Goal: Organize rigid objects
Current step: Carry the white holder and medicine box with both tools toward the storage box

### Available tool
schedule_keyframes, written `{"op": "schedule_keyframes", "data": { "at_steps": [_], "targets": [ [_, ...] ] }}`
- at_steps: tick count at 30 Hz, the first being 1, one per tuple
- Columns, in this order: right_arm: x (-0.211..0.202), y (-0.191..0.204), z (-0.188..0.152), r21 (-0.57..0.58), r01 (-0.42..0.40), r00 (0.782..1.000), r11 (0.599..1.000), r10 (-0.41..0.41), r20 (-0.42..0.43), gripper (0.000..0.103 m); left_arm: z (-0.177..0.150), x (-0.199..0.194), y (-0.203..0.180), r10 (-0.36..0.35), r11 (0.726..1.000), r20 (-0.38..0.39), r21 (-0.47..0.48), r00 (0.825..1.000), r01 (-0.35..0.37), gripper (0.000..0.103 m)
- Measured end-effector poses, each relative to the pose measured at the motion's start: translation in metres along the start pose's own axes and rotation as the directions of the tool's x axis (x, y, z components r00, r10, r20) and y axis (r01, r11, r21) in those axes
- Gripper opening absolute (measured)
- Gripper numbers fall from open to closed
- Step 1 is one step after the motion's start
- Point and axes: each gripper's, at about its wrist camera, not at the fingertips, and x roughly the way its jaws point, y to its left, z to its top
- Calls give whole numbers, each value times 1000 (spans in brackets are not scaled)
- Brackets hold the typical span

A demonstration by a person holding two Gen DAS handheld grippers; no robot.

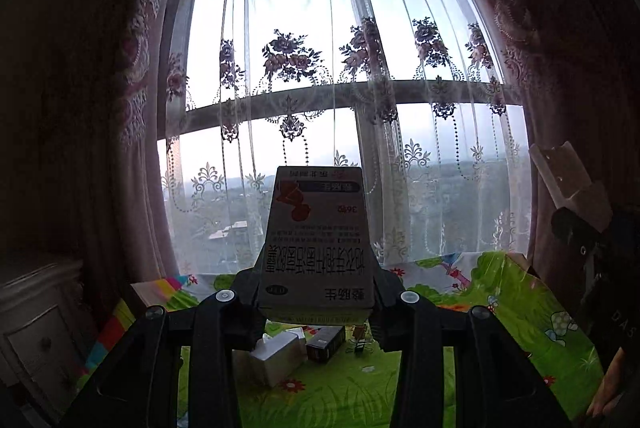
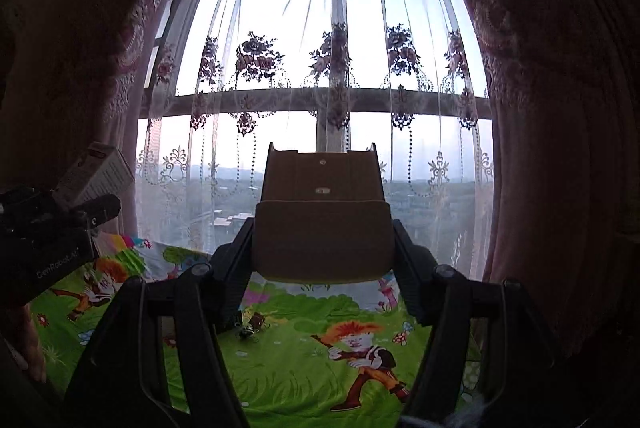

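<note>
Window-backed medicine box (image 1: 316, 240) between jaws

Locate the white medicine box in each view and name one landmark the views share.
Left wrist: medicine box at lower centre, clamped upright in the left tongs.
Right wrist: at the left edge, tilted, above the other gripper's black body.
Shared landmark: the window's horizontal bar behind the lace curtain.

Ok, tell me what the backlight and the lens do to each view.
Left wrist view: the bright window backlights the medicine box in the left gripper, though its print stays readable; the window frame bows. Right wrist view: the brown box in the right gripper is dim, the curtains near black.
</note>
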Motion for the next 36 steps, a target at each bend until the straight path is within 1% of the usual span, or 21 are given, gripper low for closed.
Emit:
{"op": "schedule_keyframes", "data": {
  "at_steps": [5, 8, 10, 12, 16, 20, 23, 28, 31, 32, 33, 34, 36],
  "targets": [
    [-1, -1, 2, 12, -17, 1000, 1000, 17, 9, 67, 3, -16, 4, 0, 1000, 13, 5, 1000, 0, 41],
    [-5, 7, 4, 8, -47, 999, 999, 47, 7, 67, -1, -23, 10, 2, 1000, 4, 5, 1000, -2, 41],
    [-9, 16, 7, 3, -84, 996, 996, 84, 9, 67, -5, -29, 19, 11, 1000, -4, 0, 1000, -11, 41],
    [-14, 27, 9, -5, -130, 991, 992, 130, 10, 67, -11, -33, 30, 32, 999, -32, -9, 999, -32, 41],
    [-19, 56, 8, -17, -243, 970, 970, 243, -10, 67, -24, -44, 57, 95, 995, -86, -27, 992, -98, 41],
    [-22, 90, 6, -23, -373, 927, 927, 372, -45, 67, -36, -56, 90, 159, 985, -148, -43, 976, -167, 41],
    [-25, 112, 6, -35, -447, 893, 894, 445, -64, 67, -42, -65, 109, 194, 978, -181, -46, 964, -205, 41],
    [-23, 144, 11, -10, -552, 830, 834, 549, -100, 67, -47, -86, 136, 253, 963, -193, -43, 948, -266, 41],
    [-21, 165, 15, 4, -625, 774, 781, 620, -127, 67, -52, -104, 149, 305, 948, -197, -29, 932, -317, 42],
    [-23, 172, 16, 0, -645, 758, 764, 639, -130, 67, -56, -110, 155, 322, 941, -208, -32, 923, -336, 42],
    [-25, 179, 18, 3, -655, 748, 755, 650, -135, 67, -58, -114, 159, 332, 937, -219, -39, 918, -348, 42],
    [-25, 190, 18, 0, -689, 716, 725, 680, -158, 67, -61, -118, 165, 337, 933, -231, -44, 913, -356, 42],
    [-27, 210, 16, 3, -736, 662, 677, 720, -211, 67, -67, -127, 176, 355, 924, -255, -52, 899, -380, 42]
  ]
}}
